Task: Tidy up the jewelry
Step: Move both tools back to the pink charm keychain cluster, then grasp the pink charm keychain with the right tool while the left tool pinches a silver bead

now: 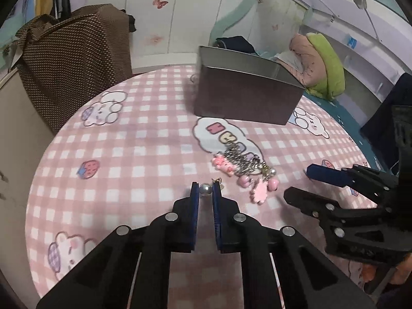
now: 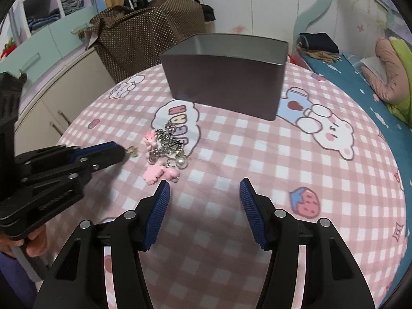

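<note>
The left claw sits low in the middle of its picture, and its two blue fingers are pinched on a small silver pearl with a tiny gold bit just beside it. I think the pearl is an earring, but it is too small to be sure. The right claw sits at the bottom of its picture with its fingers wide apart and nothing between them, hanging over the pink checked cloth. Just to the right of the left claw, in the middle of the left picture, is the pile of jewelry: shiny chains, pink charms and another pearl, all tangled together. Behind the pile, higher up in both pictures, stands the dark metal box, open at the top. The step looks like picking up the first little piece. Next, the left claw should lift gently, keep its squeeze so the round pearl does not slip, and carry it over the box's rim to drop it in.
</note>
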`<state>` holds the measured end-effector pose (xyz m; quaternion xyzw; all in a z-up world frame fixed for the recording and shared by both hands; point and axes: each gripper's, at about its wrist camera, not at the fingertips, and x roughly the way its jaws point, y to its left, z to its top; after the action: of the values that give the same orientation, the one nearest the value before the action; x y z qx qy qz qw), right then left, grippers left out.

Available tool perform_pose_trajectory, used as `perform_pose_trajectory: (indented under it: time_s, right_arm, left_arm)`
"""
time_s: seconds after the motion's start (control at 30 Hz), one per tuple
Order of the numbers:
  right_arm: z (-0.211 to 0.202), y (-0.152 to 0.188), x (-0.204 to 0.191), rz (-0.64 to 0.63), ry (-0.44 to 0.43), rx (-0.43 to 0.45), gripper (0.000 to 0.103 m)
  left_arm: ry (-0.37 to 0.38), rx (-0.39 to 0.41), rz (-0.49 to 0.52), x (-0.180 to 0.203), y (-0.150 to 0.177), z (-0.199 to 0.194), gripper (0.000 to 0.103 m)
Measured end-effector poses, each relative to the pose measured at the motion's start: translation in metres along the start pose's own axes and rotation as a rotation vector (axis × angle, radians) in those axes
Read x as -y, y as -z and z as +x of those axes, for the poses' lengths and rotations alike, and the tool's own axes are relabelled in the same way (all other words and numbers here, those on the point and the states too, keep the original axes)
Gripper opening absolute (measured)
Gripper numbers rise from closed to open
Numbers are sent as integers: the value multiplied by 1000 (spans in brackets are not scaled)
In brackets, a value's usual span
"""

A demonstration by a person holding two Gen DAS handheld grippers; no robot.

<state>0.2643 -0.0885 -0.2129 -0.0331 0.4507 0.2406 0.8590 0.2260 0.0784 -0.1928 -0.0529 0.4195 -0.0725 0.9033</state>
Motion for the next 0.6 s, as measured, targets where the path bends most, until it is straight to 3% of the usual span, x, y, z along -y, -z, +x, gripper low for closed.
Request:
perform_pose_trajectory:
  time_s: [0.3,0.43,0.6]
  right_arm:
    - [11,-8,-21,-49,13,-11,54]
    - [15,-11,-30,-74,23,-8,31]
    - [15,-15,-32,-69,38,-17,29]
  left_arm:
    - [2,25,-34,-16,7,-18,9]
    - [24,27,-47,-19,7,-18,9]
    - [39,27,-57,-21,8,-17,9]
